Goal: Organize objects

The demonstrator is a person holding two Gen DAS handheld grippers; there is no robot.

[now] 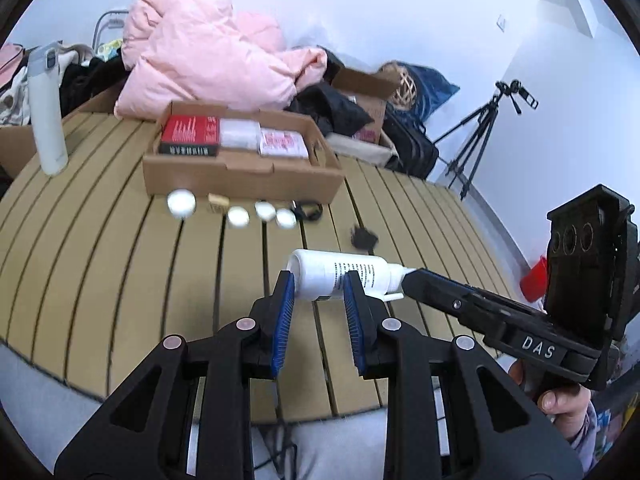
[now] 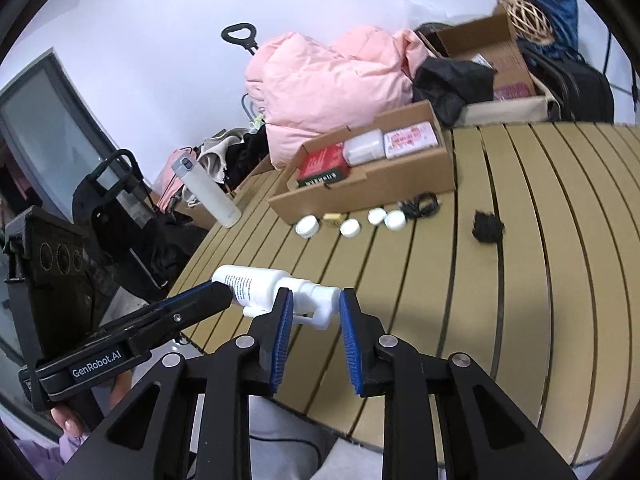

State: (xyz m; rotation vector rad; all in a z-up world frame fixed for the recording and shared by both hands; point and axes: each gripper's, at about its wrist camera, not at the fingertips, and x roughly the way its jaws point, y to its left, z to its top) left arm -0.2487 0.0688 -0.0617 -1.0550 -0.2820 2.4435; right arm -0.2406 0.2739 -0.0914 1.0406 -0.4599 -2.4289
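White plastic pump bottle with black small print (image 1: 340, 276), lying sideways, held up above the slatted tan wooden bench (image 1: 120, 264) at lower centre of both views. Left gripper (image 1: 319, 290), black with blue ribbed pads, clenched on the bottle's body. Right gripper (image 2: 313, 310), same build, closing on the bottle's pump head; left pad touches the neck, the right pad looks a shade off the cap, so a full grip cannot be told. In the left wrist view the right gripper comes in from the right edge with its tip at the pump end; a hand (image 1: 560, 398) grips its handle at lower right.

Further up the bench: an open shallow brown cardboard box (image 1: 240, 178) at upper centre holds a red-and-black book (image 1: 192, 136), a clear plastic case (image 1: 239, 133) and a pink-printed packet (image 1: 282, 143), side by side. Just in front of the box, a row of four small round white jars (image 1: 236, 216), a small tan block (image 1: 218, 200) among them, and a coiled black cord (image 1: 306, 209) at the row's right end. A dark fuzzy clump (image 1: 364, 238) lies apart, right of the row. Tall white flask (image 1: 46, 112) stands upright at left. Pink puffy jacket (image 1: 200, 48) heaped behind the box.
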